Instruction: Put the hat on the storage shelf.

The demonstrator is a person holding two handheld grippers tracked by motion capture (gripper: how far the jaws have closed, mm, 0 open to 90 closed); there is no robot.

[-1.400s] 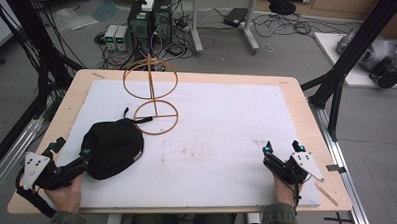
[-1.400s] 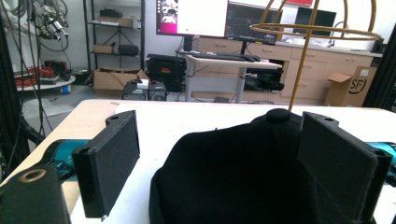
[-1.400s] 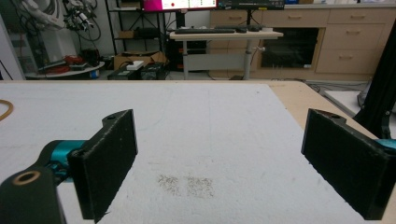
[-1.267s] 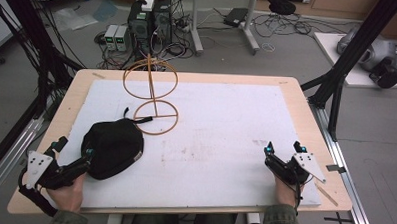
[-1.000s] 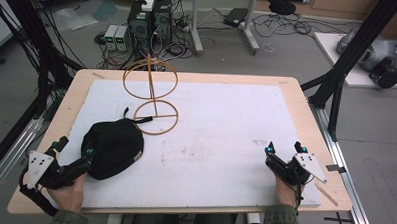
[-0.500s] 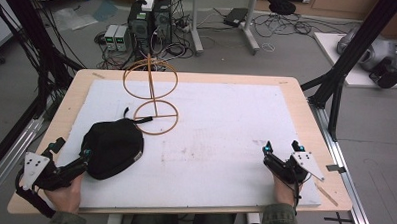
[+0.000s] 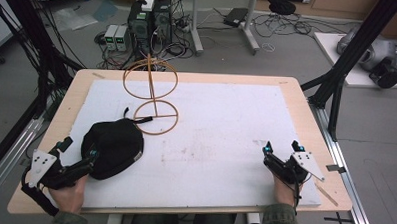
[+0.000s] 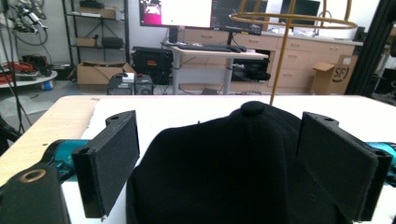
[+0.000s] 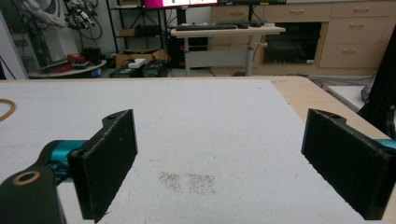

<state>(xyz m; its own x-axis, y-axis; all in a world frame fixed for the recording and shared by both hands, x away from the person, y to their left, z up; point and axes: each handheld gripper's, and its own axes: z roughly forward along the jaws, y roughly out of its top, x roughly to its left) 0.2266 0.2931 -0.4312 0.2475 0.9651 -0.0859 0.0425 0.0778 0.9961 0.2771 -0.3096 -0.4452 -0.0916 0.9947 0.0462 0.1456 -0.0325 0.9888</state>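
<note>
- A black cap [image 7: 112, 146] lies on the near left part of the white mat [image 7: 221, 128] that covers the wooden table [image 7: 306, 111].
- The left gripper [image 7: 77, 155] rests low at the near left corner, held by the person's left hand [image 7: 68, 195]. Its jaws stand wide, one on each side of the cap's near edge.
- In the left gripper view the cap [image 8: 233, 158] sits between the two black jaws (its top button shows at the crown); the right jaw overlaps the cap's side, but I cannot tell whether either pad touches the fabric.
- A gold wire stand [image 7: 152, 98] with two rings on an upright rod sits just beyond the cap, its lower ring flat on the mat and near the cap's far edge. A short black strap [image 7: 142, 120] from the cap lies by that ring.
- The right gripper [image 7: 281, 152] rests on the mat at the near right, held by the right hand [image 7: 284, 187], well apart from the cap.
- In the right gripper view its jaws are spread wide over the bare mat [image 9: 210, 130], with a faint greyish smudge [image 9: 189, 182] on the mat between them.
</note>
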